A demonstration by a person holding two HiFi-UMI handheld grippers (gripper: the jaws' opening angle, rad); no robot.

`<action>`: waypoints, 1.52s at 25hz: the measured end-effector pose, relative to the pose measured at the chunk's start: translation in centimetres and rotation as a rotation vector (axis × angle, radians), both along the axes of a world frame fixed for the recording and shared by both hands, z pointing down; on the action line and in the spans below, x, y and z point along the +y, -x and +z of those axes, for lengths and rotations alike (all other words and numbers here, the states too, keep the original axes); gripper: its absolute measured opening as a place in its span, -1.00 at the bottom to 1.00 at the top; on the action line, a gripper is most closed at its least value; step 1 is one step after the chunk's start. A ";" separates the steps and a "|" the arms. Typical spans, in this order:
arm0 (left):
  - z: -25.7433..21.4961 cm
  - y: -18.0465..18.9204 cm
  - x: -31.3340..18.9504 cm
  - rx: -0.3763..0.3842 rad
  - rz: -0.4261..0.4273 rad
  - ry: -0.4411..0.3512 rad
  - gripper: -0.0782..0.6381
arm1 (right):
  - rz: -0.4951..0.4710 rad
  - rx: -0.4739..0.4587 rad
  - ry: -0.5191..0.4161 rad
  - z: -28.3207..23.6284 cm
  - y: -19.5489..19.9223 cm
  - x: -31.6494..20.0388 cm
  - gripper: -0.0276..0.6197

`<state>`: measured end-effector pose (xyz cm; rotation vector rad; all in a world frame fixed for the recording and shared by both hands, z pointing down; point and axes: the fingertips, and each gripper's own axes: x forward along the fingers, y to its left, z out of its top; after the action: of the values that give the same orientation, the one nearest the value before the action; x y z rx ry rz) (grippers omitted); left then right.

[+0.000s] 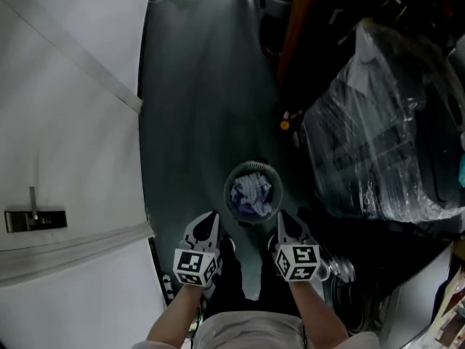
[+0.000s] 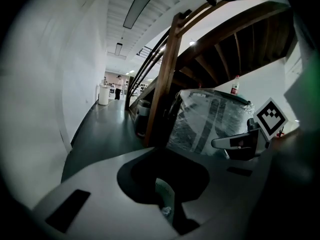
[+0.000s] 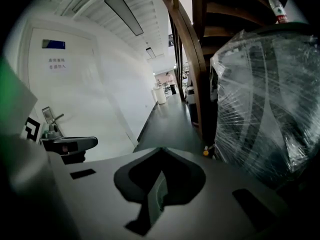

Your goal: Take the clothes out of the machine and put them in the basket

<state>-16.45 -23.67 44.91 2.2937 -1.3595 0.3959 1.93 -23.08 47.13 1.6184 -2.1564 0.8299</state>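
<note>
1. Directly under the head view stands the basket [image 1: 270,171] on the dark floor [image 1: 203,100], with pale clothes [image 1: 251,193] lying inside it; the left gripper [image 1: 210,221] and right gripper [image 1: 285,222] hover just beside its near rim, one on each side, touching neither it nor the clothes; a white door [image 1: 65,122] is at the left and a plastic-wrapped bundle [image 1: 378,144] at the right.
2. In the left gripper view, the left gripper [image 2: 160,153] has its jaws brought together on nothing; the right gripper [image 2: 235,143] shows at the right, before the wrapped bundle [image 2: 210,119] and a wooden staircase [image 2: 165,84].
3. In the right gripper view, the right gripper [image 3: 160,151] is likewise closed and empty; the left gripper [image 3: 67,145] shows at the left, before the door [image 3: 65,94].
</note>
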 end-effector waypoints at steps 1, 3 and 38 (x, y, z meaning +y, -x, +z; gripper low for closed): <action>-1.2 0.1 0.0 -0.001 0.000 -0.017 -0.73 | -0.001 -0.006 -0.019 -1.3 0.1 -0.1 -0.90; -3.3 0.3 -0.1 0.009 0.000 -0.033 -0.73 | -0.001 -0.023 -0.054 -3.9 0.3 -0.2 -0.89; -29.7 2.4 3.2 0.045 -0.029 -0.501 -0.73 | -0.106 -0.092 -0.504 -30.8 1.5 2.6 -0.90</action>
<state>-18.83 -20.43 15.26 2.6490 -1.6078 -0.0147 0.44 -20.53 16.33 1.6838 -2.6436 0.3472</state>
